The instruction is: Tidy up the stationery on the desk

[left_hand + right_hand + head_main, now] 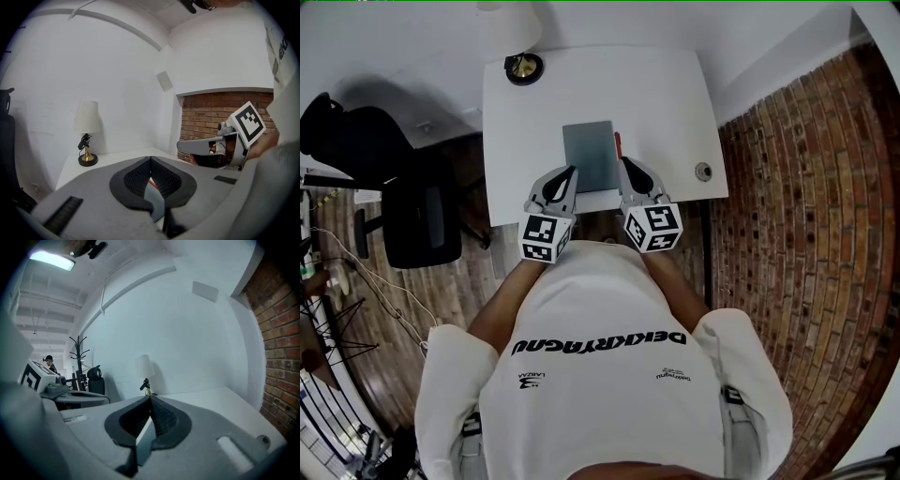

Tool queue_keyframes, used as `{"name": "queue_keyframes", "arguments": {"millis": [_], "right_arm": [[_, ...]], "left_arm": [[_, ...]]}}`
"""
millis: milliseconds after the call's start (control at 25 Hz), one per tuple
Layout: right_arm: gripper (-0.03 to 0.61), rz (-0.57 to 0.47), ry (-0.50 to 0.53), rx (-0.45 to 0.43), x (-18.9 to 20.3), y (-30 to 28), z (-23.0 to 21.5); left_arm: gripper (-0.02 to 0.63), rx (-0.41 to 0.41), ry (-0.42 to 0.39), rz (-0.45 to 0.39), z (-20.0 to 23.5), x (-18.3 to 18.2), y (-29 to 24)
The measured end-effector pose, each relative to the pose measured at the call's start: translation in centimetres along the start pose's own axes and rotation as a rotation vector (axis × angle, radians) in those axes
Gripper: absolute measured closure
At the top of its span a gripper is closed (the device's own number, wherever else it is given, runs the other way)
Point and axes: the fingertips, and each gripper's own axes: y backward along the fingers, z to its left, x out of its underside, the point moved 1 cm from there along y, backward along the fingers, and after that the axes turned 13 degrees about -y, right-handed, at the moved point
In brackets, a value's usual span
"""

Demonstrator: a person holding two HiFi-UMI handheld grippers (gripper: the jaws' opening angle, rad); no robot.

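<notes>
A grey notebook (590,155) lies flat in the middle of the white desk (666,103). A red pen (618,145) lies along its right edge. My left gripper (571,173) is at the notebook's near left corner and my right gripper (624,165) at its near right corner, both over the desk's front edge. In each gripper view the jaws meet at their tips with nothing held. Under the left gripper (150,160) a strip of the notebook (154,199) and the pen (151,180) shows. Under the right gripper (150,398) only the notebook (145,441) shows.
A table lamp (524,67) with a brass base stands at the desk's far left corner. A cable grommet (703,172) sits near the right front corner. A black office chair (412,206) is left of the desk, and a brick wall (806,187) runs along the right.
</notes>
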Motion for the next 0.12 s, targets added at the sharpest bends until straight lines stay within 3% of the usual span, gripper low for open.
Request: {"name": "queue_keyframes", "arguments": {"millis": [120], "right_arm": [[0.583, 0.0, 0.004, -0.005, -0.04, -0.24, 0.17]], "left_arm": [[0.617, -0.002, -0.002, -0.002, 0.21, -0.01, -0.05]]}}
